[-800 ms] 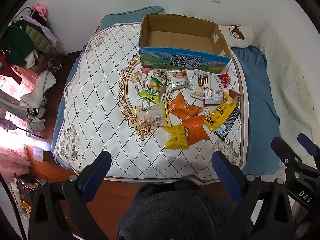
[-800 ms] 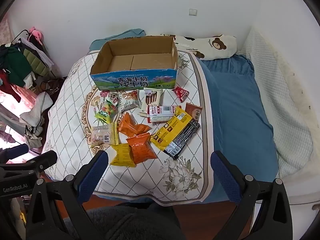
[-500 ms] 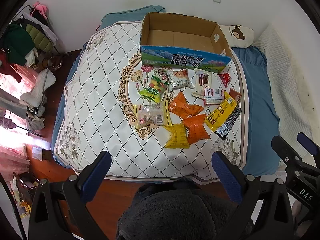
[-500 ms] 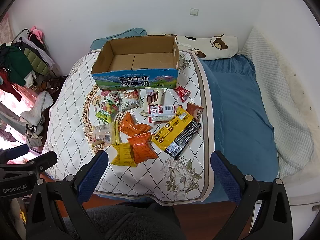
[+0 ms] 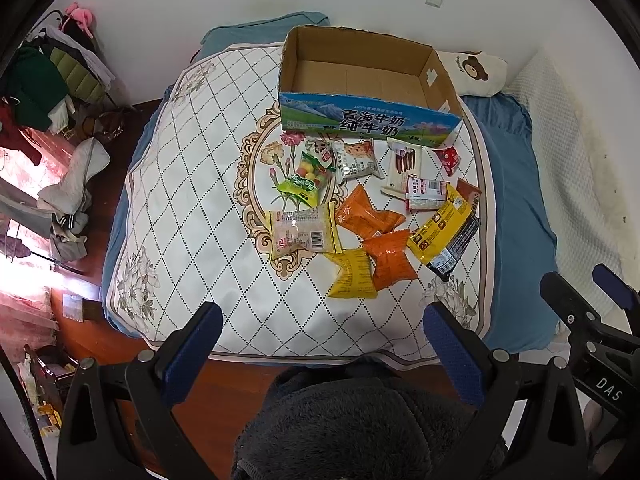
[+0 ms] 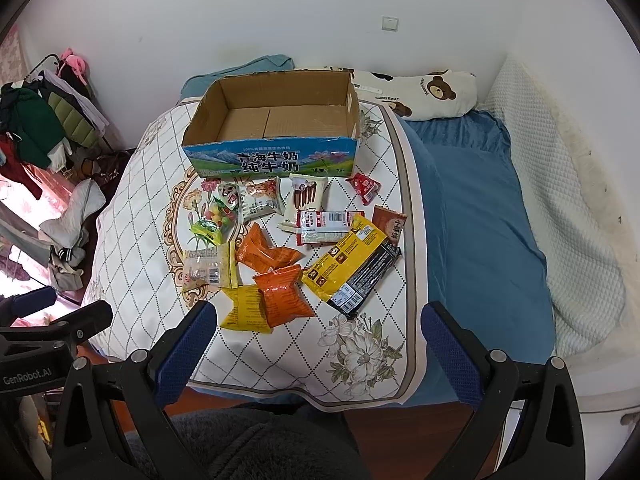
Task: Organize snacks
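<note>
Right wrist: bright, perhaps crinkled snacks [image 6: 280,256]

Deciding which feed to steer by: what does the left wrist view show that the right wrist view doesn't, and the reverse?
Left wrist only: the open left gripper in front, the right gripper's body at the right edge, and more floor left of the bed.

Right wrist only: the open right gripper in front, the whole bear pillow and far more of the blue sheet.

Both: the empty box and the snacks spread in front of it on the quilt.
</note>
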Available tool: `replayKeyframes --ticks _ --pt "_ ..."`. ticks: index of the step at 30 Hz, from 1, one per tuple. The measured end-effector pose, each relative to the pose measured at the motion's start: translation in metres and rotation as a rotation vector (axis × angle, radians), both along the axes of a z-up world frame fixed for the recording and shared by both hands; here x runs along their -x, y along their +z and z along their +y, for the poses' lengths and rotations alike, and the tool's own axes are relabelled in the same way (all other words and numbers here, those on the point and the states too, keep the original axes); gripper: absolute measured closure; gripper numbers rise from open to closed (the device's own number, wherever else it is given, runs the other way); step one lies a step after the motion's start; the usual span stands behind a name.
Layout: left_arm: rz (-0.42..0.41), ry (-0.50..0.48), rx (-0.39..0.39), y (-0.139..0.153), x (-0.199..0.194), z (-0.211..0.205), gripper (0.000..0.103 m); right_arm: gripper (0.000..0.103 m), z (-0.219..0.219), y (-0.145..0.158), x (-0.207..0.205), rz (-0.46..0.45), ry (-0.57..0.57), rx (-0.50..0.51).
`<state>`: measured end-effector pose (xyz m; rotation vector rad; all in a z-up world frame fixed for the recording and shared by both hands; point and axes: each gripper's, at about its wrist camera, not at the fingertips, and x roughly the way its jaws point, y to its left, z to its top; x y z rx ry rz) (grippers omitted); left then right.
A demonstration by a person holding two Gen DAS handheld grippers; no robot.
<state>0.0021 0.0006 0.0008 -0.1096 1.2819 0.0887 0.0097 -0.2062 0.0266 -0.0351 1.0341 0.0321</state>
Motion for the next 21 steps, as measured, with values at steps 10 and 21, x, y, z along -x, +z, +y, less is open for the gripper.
replayKeyframes --ticks 10,21 --pt "-0.045 0.001 0.015 0.0008 0.0010 0.0010 0.000 0.000 -0.0002 0.0003 -0.0010 -0.001 0.001 0.002" --pt "-0.062 0.004 0.026 0.0028 0.0017 -0.0004 0.000 0.000 -0.0005 0.0016 -0.0083 0.004 0.001 -0.003"
